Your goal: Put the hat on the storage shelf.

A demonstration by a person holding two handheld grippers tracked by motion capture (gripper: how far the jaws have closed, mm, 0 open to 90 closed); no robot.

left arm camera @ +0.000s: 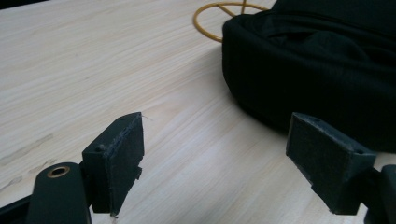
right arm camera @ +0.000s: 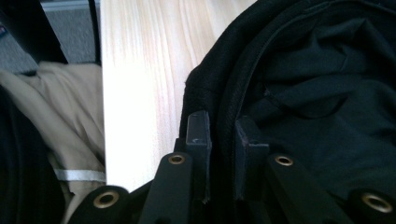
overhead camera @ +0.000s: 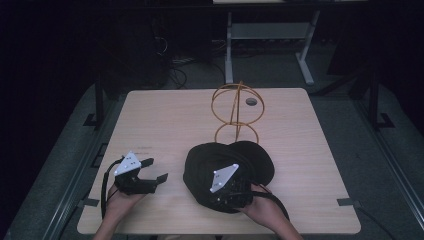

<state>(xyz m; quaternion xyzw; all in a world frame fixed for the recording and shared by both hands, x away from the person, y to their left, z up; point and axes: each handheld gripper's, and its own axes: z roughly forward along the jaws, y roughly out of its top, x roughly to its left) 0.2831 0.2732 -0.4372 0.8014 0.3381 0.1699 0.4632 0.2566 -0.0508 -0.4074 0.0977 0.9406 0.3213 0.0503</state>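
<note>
Black cap [overhead camera: 227, 165] rim pinched in R gripper [right arm camera: 223, 140].

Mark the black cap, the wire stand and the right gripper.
black cap [overhead camera: 257, 157]: high view, brim past the crown.
wire stand [overhead camera: 236, 106]: high view, centre of the upper ring.
right gripper [right arm camera: 222, 140]: right gripper view, between fingers clamping the cap's rim.

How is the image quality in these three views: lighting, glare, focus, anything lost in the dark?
High view: table evenly lit, room behind nearly black; the black cap shows little detail. Left gripper view: wood grain sharp, the near pads soft. Right gripper view: glare whitens the table edge, while the cap's folds stay dim but readable.
</note>
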